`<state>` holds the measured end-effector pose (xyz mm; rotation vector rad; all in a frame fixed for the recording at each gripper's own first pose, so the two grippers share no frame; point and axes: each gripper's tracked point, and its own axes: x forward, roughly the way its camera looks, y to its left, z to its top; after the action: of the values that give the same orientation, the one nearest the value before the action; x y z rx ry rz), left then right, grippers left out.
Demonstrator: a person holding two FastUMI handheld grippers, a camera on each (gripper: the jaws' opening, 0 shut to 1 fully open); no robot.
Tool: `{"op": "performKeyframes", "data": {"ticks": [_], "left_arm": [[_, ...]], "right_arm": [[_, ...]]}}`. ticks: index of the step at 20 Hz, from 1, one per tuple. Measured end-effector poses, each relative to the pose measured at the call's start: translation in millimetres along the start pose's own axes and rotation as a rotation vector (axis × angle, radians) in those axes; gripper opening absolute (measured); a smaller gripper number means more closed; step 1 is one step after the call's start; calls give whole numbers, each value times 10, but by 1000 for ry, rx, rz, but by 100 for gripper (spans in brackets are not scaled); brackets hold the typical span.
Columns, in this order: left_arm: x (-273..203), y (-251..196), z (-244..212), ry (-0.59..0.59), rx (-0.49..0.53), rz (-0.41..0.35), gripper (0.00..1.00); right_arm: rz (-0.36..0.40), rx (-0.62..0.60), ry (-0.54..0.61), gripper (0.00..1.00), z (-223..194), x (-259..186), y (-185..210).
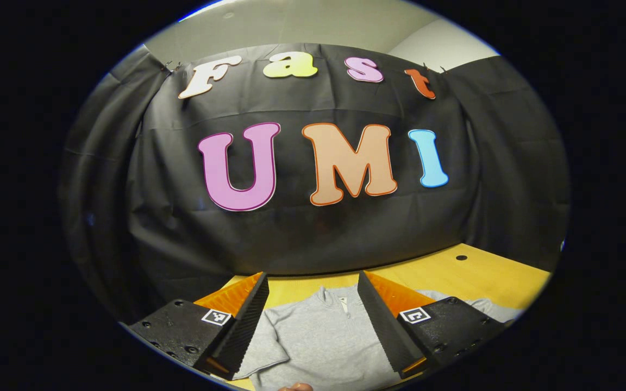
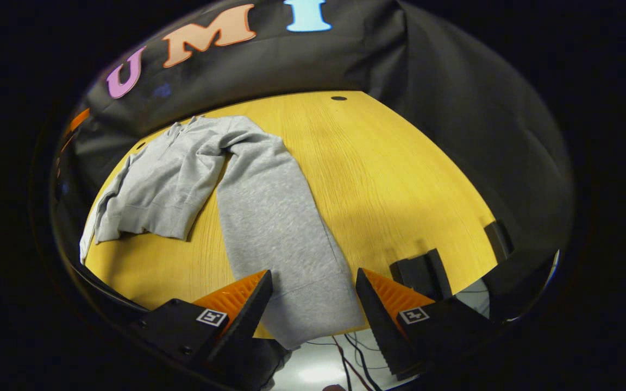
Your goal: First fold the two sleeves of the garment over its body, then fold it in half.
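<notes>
A grey sweatshirt [image 2: 182, 179] lies flat on the yellow desk [image 2: 400, 179], one sleeve [image 2: 286, 239] stretched out towards the near edge (its cuff hangs just over it). The right tongs [image 2: 313, 296] hover above that cuff, spread apart and holding nothing. The left tongs [image 1: 313, 304] are likewise parted, above the collar [image 1: 340, 298].

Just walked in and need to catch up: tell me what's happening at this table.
A person holds two grippers over a grey zip-neck sweatshirt spread on a yellow wooden table. The right gripper is open, its fingers on either side of one long sleeve that stretches toward the table's near edge. The left gripper is open too, aimed at the collar end. Neither grips cloth; that sleeve isn't folded yet.
</notes>
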<state>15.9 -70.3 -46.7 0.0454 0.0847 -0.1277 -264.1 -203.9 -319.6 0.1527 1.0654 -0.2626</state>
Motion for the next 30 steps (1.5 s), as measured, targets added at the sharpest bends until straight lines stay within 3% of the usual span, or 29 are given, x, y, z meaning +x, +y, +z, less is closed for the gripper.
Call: {"op": "performKeyframes", "data": {"ticks": [3, 5, 10, 12, 14, 18, 24, 30], "left_arm": [[23, -3, 9, -2, 18, 0, 96], [38, -21, 39, -11, 19, -4, 96], [62, -37, -5, 7, 19, -3, 96], [62, -16, -6, 9, 25, 2, 99], [76, 11, 35, -2, 29, 8, 96], [80, 49, 40, -3, 29, 15, 96], [-32, 306, 39, -6, 36, 70, 96], [-251, 796, -15, 9, 36, 187, 96]], "right_arm": [[-14, 5, 28, 99, -64, 17, 0], [-18, -36, 58, 86, -53, 46, 7], [5, 21, 91, 10, -33, 95, 129], [-14, 29, 69, 10, 36, 90, 106], [-20, 44, 38, 10, 184, 61, 116], [18, 83, -61, 10, 687, 5, 226], [127, 166, -191, 10, 1586, -87, 597], [246, 115, -272, 10, 2288, -192, 1162]]}}
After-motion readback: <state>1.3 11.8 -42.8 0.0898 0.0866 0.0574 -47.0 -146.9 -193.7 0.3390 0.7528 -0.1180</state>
